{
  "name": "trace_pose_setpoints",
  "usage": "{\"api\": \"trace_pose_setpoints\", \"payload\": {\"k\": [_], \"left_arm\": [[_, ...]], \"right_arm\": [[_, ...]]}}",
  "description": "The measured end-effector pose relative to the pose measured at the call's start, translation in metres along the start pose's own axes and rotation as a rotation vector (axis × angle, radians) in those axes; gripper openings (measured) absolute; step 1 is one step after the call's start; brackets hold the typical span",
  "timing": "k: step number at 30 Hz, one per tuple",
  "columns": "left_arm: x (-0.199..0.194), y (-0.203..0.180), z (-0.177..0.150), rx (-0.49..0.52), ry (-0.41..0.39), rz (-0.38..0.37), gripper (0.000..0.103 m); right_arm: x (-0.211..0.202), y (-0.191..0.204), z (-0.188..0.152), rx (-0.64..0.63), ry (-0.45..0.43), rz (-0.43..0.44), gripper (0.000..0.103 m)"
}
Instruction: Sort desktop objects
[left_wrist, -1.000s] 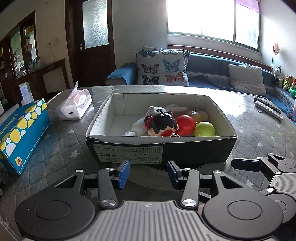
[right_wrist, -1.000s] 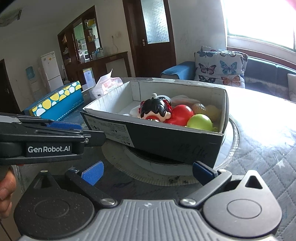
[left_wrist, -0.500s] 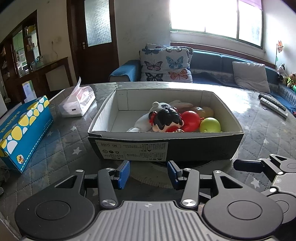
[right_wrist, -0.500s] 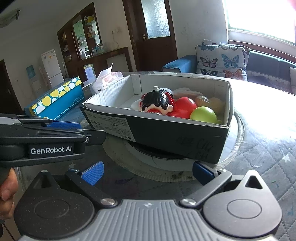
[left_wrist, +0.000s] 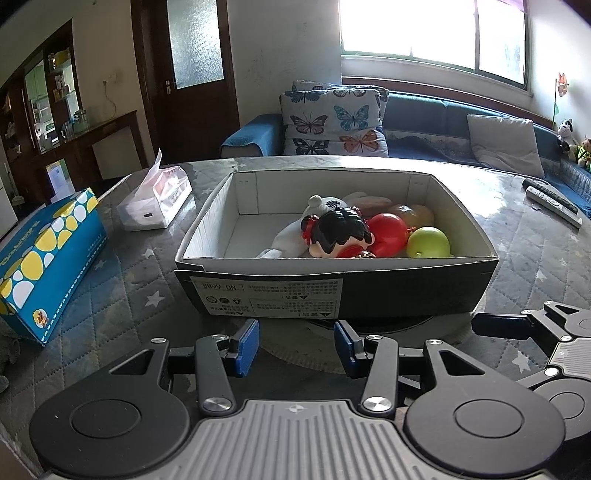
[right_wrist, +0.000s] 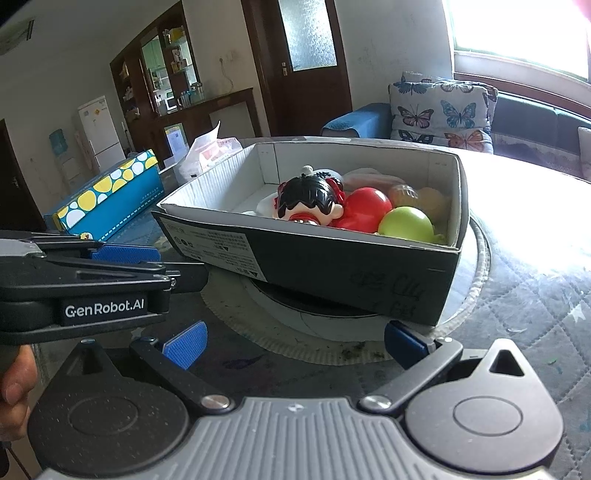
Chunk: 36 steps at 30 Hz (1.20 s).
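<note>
Quilted table, toy-filled box, both tongs empty before it

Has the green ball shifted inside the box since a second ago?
No. The green ball still sits against the red ball, near the cardboard box's right wall.

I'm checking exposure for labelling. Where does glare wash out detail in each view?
Left wrist view: the window is blown white, with sheen on the far table. Right wrist view: the table right of the box is washed out; the toys inside stay readable.
</note>
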<state>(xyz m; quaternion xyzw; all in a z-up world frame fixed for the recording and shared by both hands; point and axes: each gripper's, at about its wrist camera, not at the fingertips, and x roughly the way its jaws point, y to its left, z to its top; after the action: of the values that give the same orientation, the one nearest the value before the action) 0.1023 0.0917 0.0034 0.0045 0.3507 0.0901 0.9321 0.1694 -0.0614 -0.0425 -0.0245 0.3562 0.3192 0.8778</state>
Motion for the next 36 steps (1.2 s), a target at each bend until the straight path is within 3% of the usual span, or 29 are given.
{"api": "trace_pose_setpoints", "payload": {"k": [36], "left_arm": [[0.028, 0.007, 0.008, 0.021, 0.041, 0.038, 0.048]], "right_arm": [[0.023, -0.006, 0.013, 0.015, 0.037, -0.008, 0.103]]}}
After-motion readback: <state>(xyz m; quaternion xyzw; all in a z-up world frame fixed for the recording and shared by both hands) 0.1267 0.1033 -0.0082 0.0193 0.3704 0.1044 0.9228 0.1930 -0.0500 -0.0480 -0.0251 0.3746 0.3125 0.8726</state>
